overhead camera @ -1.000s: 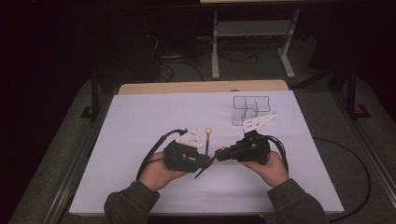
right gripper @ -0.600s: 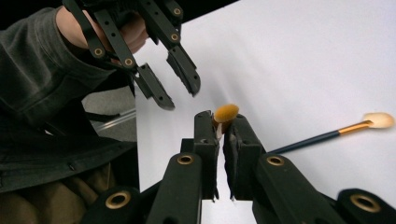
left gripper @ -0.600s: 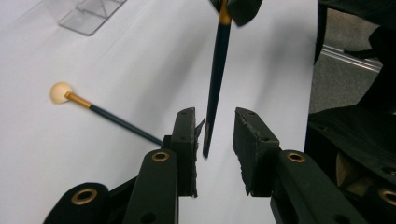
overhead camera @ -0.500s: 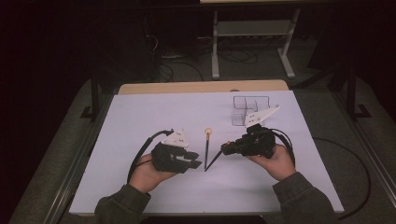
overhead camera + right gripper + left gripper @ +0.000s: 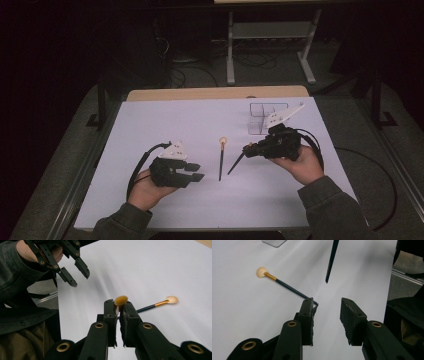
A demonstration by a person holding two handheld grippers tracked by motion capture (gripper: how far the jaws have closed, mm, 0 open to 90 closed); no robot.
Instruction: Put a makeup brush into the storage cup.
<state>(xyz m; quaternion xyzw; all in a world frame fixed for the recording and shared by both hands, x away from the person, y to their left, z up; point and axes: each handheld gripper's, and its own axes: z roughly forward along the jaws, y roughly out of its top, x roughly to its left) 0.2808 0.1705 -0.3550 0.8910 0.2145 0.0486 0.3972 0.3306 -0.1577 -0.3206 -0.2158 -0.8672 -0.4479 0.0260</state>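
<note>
My right gripper [image 5: 247,149] [image 5: 119,305] is shut on a makeup brush [image 5: 235,165] just below its brown bristle head [image 5: 121,300]. The dark handle slants down and left, with its tip [image 5: 327,277] hanging just above the white sheet. A second brush [image 5: 220,161] [image 5: 287,287] lies flat on the sheet, its pale round head [image 5: 223,141] [image 5: 172,299] pointing away from me. My left gripper [image 5: 199,171] [image 5: 328,302] sits low at the left of both brushes. Its jaws have just been opening and nothing is between them.
A clear plastic organiser [image 5: 261,118] with several compartments stands behind the right gripper. The white sheet [image 5: 165,125] covers the table. A wooden edge [image 5: 215,93] runs along the back. The person's sleeves come in from the bottom of the high view.
The two grippers were close together over the held brush. My left gripper has drawn back to the left and opened. The right gripper has lifted a little with the brush.
</note>
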